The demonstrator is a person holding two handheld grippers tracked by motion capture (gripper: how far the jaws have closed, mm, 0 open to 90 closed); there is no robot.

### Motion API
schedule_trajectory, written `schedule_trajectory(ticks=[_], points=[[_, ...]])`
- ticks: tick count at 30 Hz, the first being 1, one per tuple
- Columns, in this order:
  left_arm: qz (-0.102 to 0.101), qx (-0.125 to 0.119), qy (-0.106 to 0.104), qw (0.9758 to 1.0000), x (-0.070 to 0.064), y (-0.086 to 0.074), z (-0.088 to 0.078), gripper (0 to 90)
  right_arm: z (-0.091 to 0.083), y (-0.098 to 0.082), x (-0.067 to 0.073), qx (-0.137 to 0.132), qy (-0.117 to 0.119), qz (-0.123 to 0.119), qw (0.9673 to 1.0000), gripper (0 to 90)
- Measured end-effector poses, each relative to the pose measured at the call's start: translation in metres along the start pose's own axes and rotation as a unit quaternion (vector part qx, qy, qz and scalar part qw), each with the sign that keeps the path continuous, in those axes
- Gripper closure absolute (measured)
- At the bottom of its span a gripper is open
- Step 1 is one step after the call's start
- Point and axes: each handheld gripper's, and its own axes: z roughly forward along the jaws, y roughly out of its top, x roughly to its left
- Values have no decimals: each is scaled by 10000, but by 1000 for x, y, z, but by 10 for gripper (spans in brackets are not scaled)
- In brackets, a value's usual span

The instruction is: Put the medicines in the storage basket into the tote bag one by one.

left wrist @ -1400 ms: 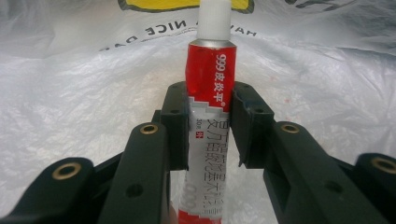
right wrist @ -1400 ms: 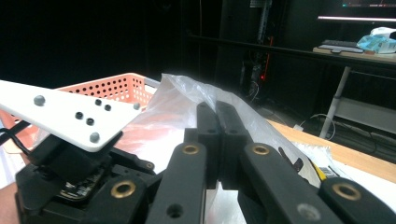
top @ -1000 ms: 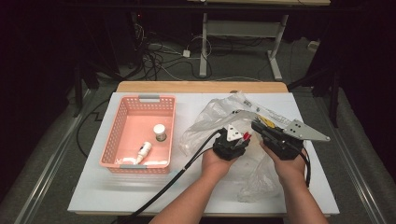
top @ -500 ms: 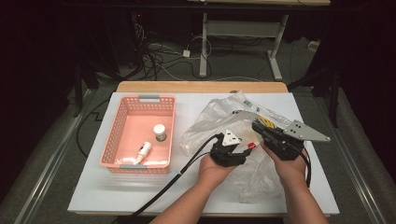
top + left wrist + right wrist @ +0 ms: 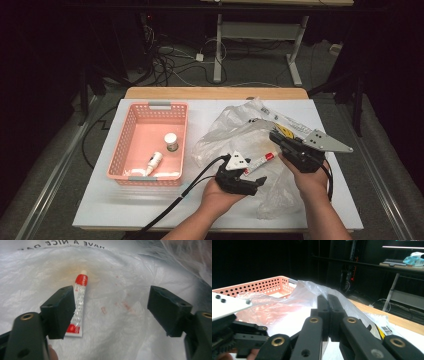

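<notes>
A red-and-white tube (image 5: 260, 161) (image 5: 78, 304) lies flat on a crumpled clear plastic bag (image 5: 235, 131) (image 5: 130, 277). My left gripper (image 5: 254, 173) (image 5: 112, 305) hovers over it; its jaws have just been opening and stand wide apart. The tube rests loose by the left jaw, and nothing presses on it. My right gripper (image 5: 278, 136) (image 5: 328, 305) sits at the bag's right side with its jaws shut on a fold of the bag (image 5: 312, 291), holding that edge up.
A pink basket (image 5: 131, 139) (image 5: 259, 285) stands at the left of the white table (image 5: 100, 200), holding a small bottle (image 5: 171, 141) and a small tube (image 5: 154, 161). The left gripper's black cable (image 5: 175, 200) trails to the front edge. A yellow-labelled packet (image 5: 286, 131) lies in the bag.
The left gripper has opened and drawn back toward the person, away from the right gripper. The tube now lies free on the bag. The right gripper has stayed put.
</notes>
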Motion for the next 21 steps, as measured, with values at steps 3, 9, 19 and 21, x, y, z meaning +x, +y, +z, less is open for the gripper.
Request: schedule_trajectory(ticks=[3,9,19,21], points=[[-11,-3,-47,10000,-1,-5,-10,178,0,0,0,-8,-4,-24,10000,900],[1,-67,-55,10000,-6,-14,-34,120,1,0,1,12,-5,-13,10000,900],[11,-109,180,9998,-3,-24,-67,0,1,0,2,25,-18,-13,10000,900],[-15,-144,235,9996,-1,-27,-75,0,1,0,2,24,-23,-15,10000,900]])
